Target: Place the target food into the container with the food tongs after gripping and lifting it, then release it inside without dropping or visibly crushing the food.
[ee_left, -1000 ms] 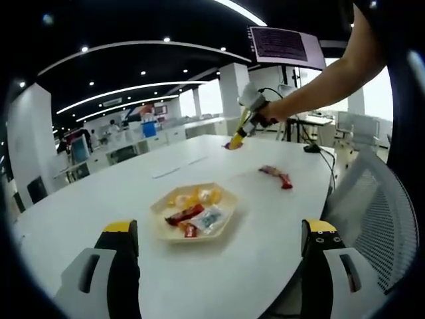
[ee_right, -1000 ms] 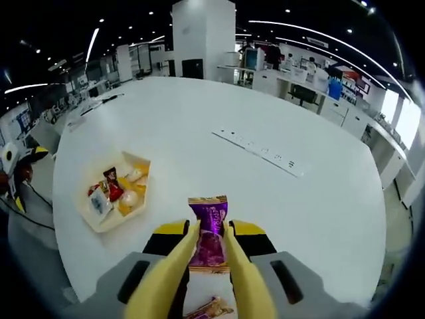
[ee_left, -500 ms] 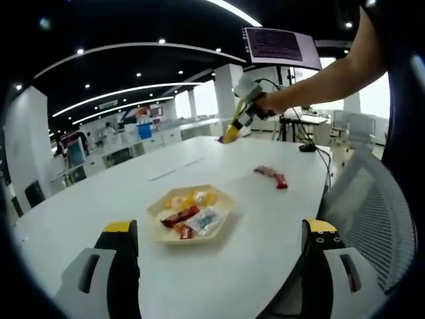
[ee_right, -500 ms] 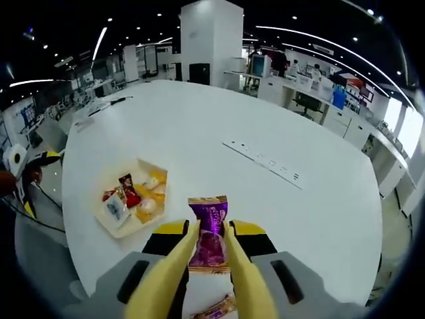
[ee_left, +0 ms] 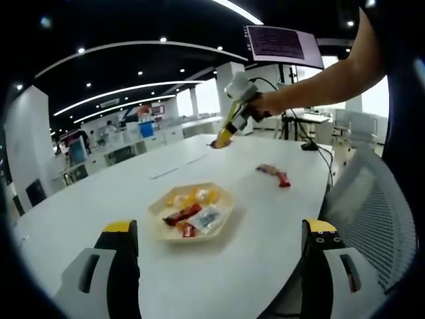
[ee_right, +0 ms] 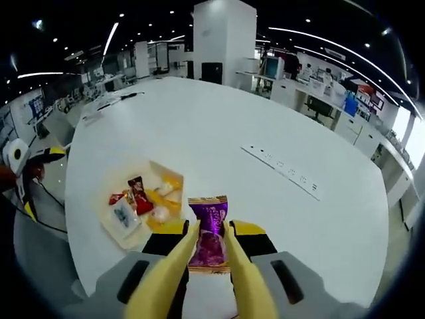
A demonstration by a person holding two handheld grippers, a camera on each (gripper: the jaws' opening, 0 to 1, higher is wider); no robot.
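- In the right gripper view, the right gripper (ee_right: 210, 247) is seen at the bottom centre of the frame, and yellow food tongs (ee_right: 166, 279) are fitted along its jaws.
- A purple snack packet (ee_right: 208, 232) is clamped between the two tong arms, with its upper end standing out above the tips.
- The packet is held above the white table (ee_right: 265, 119), not touching it, and it looks flat, with no visible crushing.
- The container (ee_right: 143, 203), a shallow pale tray, is seen at the left of centre in this view, just to the upper left of the packet.
- Inside the tray, a red wrapped snack (ee_right: 139, 196), a white wrapped snack (ee_right: 123, 214) and some yellow pieces are lying.
- In the left gripper view, the left gripper (ee_left: 222, 266) is seen at the bottom of the frame, with its two jaws spread wide apart and nothing between them.
- The same tray (ee_left: 224, 214) is seen near the centre of that view, between the two jaws and beyond them.
- A red wrapped candy (ee_left: 274, 174) is lying on the table at the right of the tray, well apart from it.
- At the upper centre of that view, the right gripper (ee_left: 229, 127) with the tongs is held in a person's hand (ee_left: 257, 106), high over the far part of the table.
- A grey mesh chair (ee_left: 368, 206) is seen at the right edge.
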